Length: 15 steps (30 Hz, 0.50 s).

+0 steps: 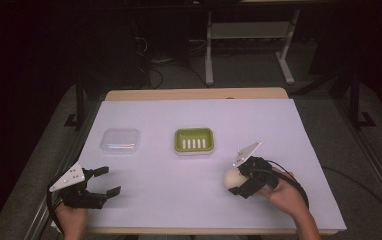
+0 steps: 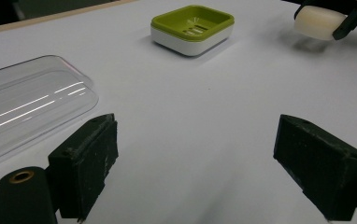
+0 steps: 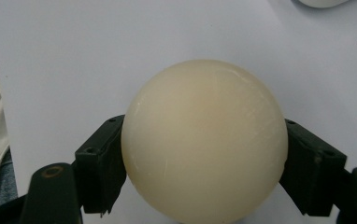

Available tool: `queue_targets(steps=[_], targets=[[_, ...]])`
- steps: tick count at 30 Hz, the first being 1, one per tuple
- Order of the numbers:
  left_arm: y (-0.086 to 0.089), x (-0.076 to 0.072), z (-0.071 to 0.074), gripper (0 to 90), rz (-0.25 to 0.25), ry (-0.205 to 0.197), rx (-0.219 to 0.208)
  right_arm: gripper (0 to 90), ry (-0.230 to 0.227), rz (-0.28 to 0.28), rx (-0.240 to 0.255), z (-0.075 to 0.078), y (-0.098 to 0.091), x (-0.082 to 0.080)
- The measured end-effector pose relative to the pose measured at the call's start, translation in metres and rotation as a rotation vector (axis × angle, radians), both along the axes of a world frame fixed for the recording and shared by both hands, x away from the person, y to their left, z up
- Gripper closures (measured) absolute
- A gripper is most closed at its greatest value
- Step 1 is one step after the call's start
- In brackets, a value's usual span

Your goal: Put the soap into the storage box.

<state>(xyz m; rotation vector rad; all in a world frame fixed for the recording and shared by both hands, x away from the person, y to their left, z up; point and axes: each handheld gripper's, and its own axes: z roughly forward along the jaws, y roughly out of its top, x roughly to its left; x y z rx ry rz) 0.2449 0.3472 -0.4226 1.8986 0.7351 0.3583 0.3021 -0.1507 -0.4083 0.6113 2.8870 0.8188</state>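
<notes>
Soap, a round cream bar (image 3: 204, 140), is pinched between the jaws of the right gripper (image 1: 239, 181), one pad pressed on either flank, as is seen in the right gripper view. In the high view it is held at the near right of the tabletop (image 1: 289, 150), and in the left gripper view it appears lifted just clear of the white sheet, with a faint shadow beneath. The step in hand is judged to be the carrying of the bar, already picked up, toward the green soap dish (image 1: 194, 140), which stands at the middle of the sheet, well apart from the bar. A move up and to the left in the high view is called for next, the bar being brought over the slotted tray and lowered before release. A clear plastic lid (image 1: 121, 140) lies to the left of the dish. The left gripper (image 1: 104, 182) is held at the near left corner, its jaws spread wide with nothing between them.
</notes>
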Motion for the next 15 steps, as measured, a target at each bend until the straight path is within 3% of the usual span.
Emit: queue_targets(steps=[15], targets=[[0.001,0.0,0.0,13.2,0.0,-0.002,0.001,23.5,0.012,0.03,-0.001,0.008,0.013,0.007]])
